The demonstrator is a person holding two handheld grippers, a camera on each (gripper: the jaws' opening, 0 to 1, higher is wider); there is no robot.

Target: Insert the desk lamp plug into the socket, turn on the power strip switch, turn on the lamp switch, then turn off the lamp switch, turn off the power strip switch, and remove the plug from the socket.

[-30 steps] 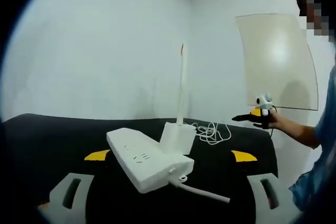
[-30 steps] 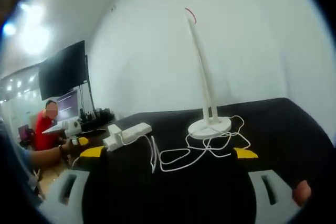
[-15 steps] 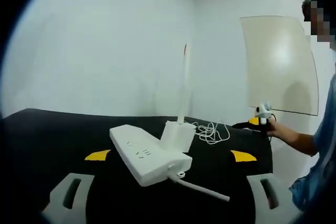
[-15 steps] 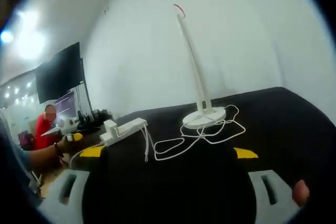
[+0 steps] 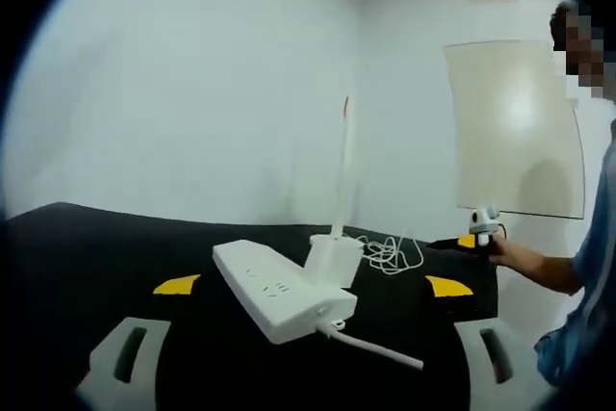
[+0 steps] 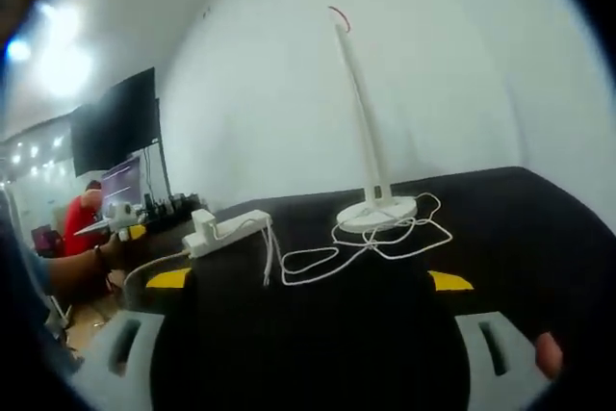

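Observation:
On the black table [image 5: 87, 257] lies a white power strip [image 5: 279, 291], its cable trailing toward me. A white block-shaped plug [image 5: 334, 259] stands on the strip's far end and looks seated in a socket. Behind it rises the slim white desk lamp [image 5: 344, 170], with its cord [image 5: 390, 255] coiled beside it. My left gripper [image 5: 306, 363] hangs open short of the strip, touching nothing. In the right gripper view the lamp [image 6: 377, 214], cord [image 6: 356, 247] and strip [image 6: 231, 228] lie well ahead of my open right gripper [image 6: 308, 344]. The right gripper [image 5: 478, 233] hovers at the table's right edge.
A pale panel [image 5: 510, 127] leans on the wall at the right. A dark monitor [image 6: 115, 132] and a seated person in red [image 6: 87, 209] are beyond the table's left end. The left gripper [image 6: 111, 223], in a hand, shows there too.
Both views have drifted slightly with the hands. The strip, plug, lamp and cord lie as before, and both grippers stay open and empty.

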